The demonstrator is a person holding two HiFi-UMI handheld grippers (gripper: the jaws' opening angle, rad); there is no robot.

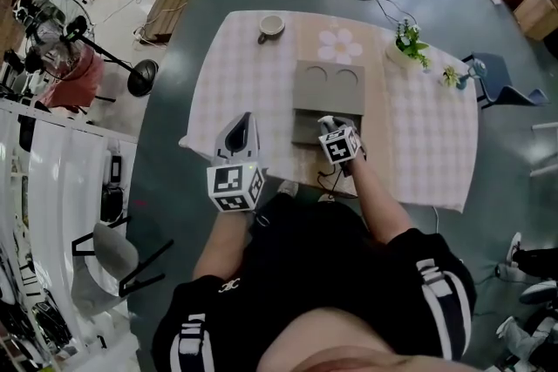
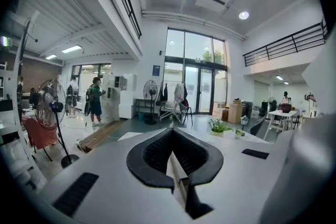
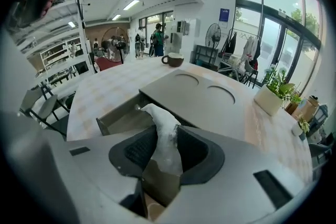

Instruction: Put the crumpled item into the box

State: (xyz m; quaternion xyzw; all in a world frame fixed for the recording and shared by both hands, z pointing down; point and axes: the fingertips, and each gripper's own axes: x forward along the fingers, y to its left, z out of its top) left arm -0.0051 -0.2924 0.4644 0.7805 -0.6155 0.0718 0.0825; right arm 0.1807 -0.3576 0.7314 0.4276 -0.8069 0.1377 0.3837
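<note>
A grey box [image 1: 327, 87] with two round marks on its lid stands on the checked table [image 1: 235, 65]. Its drawer [image 3: 118, 118] is pulled out toward me. My right gripper [image 1: 328, 126] hangs just above that open drawer, shut on a white crumpled item [image 3: 160, 115] that sticks up between the jaws. In the head view the crumpled item [image 1: 326, 122] shows as a pale lump at the jaw tips. My left gripper [image 1: 237, 135] hovers over the table's near left edge, shut and holding nothing; its jaws [image 2: 170, 131] meet at a point.
A cup [image 1: 271, 26] sits at the table's far side, with a flower-shaped mat [image 1: 340, 43] beside it. A potted plant [image 1: 408, 41] and a small vase [image 1: 453, 76] stand at the right. A floor fan [image 1: 78, 35] is off to the left.
</note>
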